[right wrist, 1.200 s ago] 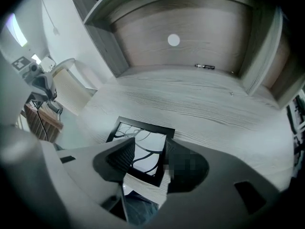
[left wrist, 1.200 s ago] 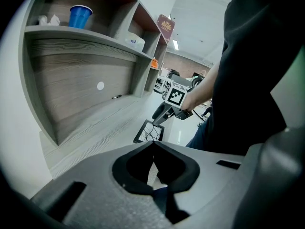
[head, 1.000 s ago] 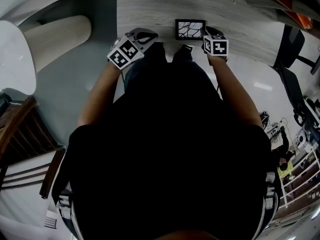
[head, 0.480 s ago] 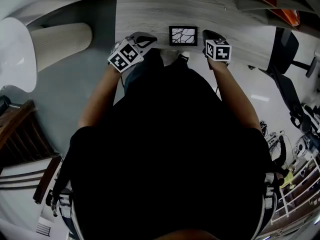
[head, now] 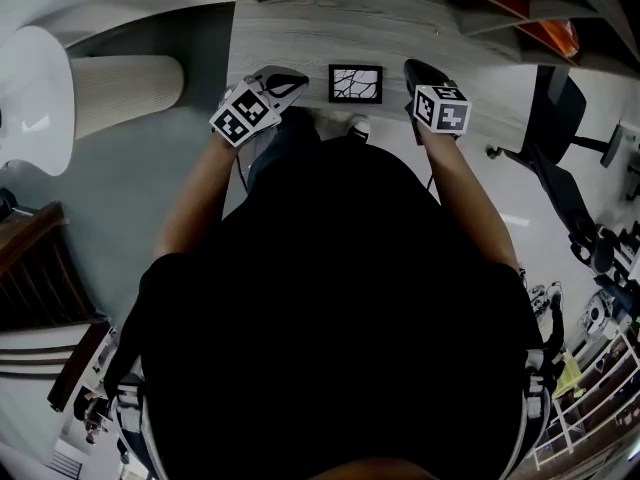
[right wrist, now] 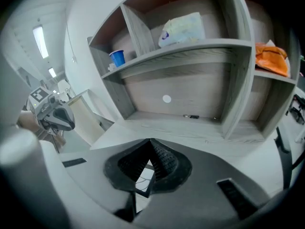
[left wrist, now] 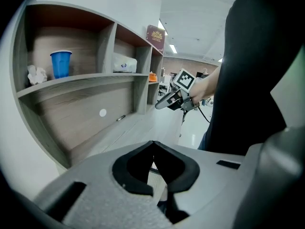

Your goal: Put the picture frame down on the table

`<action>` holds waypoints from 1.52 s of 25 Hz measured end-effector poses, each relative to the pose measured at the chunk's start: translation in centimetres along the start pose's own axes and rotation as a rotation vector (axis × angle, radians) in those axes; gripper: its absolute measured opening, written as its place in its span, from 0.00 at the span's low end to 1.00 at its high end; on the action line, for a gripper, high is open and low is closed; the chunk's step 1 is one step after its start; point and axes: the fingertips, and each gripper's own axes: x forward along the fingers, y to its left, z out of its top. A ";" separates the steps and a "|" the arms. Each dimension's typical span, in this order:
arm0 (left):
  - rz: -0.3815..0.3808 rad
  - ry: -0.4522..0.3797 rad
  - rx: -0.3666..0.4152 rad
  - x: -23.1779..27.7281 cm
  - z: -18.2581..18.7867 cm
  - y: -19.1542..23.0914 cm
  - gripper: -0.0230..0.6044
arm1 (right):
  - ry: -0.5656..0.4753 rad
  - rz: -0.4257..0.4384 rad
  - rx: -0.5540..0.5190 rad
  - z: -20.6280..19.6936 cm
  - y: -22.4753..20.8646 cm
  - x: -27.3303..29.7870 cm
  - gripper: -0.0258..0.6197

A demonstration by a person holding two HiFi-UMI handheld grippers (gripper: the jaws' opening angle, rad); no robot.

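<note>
Black rectangular picture frame (head: 355, 83) lying flat on the pale grey wood-grain table (head: 290, 28), between the two hand-held grippers.
The left gripper (left wrist: 152, 146) and the right gripper (right wrist: 150, 143) each have their jaws pressed together at the tips, pinching nothing. The frame's white picture with black branching lines faces up, near the table's front edge and apart from both grippers.

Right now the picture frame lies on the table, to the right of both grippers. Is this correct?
Not quite. The picture frame lies on the table between the left gripper and the right gripper, not to the right of both. The head view shows it.
</note>
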 end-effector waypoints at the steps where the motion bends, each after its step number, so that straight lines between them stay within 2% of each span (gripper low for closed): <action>1: 0.010 -0.004 0.005 -0.2 0.4 0.1 0.06 | -0.022 0.003 -0.001 0.7 0.1 -0.6 0.05; 8: 0.113 -0.055 0.015 -2.5 3.3 2.1 0.06 | -0.142 0.018 -0.016 5.0 -0.3 -3.7 0.05; 14: 0.193 -0.133 0.012 -4.6 6.6 3.5 0.06 | -0.230 0.014 -0.022 8.5 -1.8 -6.0 0.05; 22: 0.261 -0.210 0.029 -6.7 10.5 3.5 0.06 | -0.328 0.009 -0.036 12.2 -3.2 -9.6 0.05; 30: 0.308 -0.269 0.019 -7.9 12.7 3.2 0.06 | -0.416 0.012 -0.169 15.1 -1.8 -13.6 0.05; 38: 0.356 -0.309 0.040 -9.3 15.1 2.3 0.06 | -0.459 0.028 -0.181 16.3 -2.1 -16.0 0.05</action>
